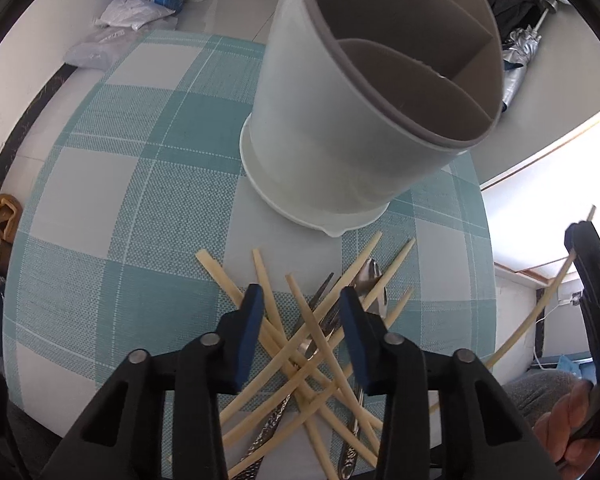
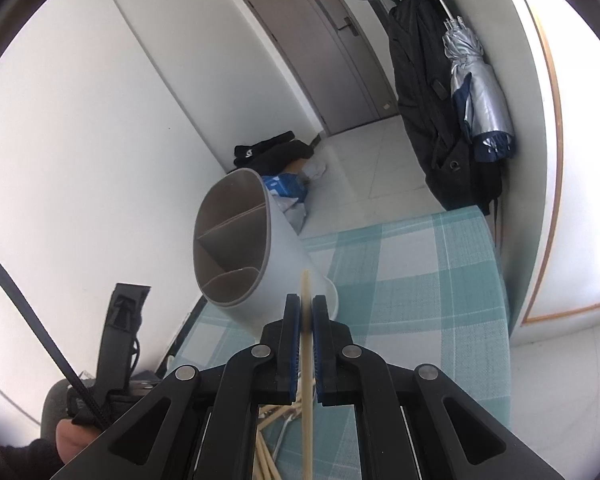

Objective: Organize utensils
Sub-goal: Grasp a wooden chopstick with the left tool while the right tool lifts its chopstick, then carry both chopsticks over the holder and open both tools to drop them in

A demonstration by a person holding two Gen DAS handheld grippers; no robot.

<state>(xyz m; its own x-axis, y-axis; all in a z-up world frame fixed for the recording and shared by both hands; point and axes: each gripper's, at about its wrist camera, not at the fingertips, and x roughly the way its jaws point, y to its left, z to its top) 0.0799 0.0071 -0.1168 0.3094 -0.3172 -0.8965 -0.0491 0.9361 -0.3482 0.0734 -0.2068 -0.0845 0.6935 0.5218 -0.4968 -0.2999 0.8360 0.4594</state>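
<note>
Utensils (image 1: 308,344) — teal checked tablecloth (image 1: 100,208)

— Where are the utensils?
— Pale chopsticks (image 1: 300,344) lie crisscrossed over metal cutlery (image 1: 364,280) on the tabletop (image 1: 100,200).
— The holder?
— The grey holder (image 1: 340,120), divided inside, stands upright just beyond the pile.

**Right gripper clamped, left gripper half-spread and pointing down**

The left gripper (image 1: 302,322) points steeply down, its two blue-padded fingers (image 1: 249,332) standing partly apart with nothing pressed between them. The right gripper (image 2: 306,344) points gently downward with its jaws closed tight on a single chopstick (image 2: 307,380), which runs up between the pads and pokes out past the tips. In the left wrist view, a hand (image 1: 568,424) grips the right gripper's handle at the lower right edge.
</note>
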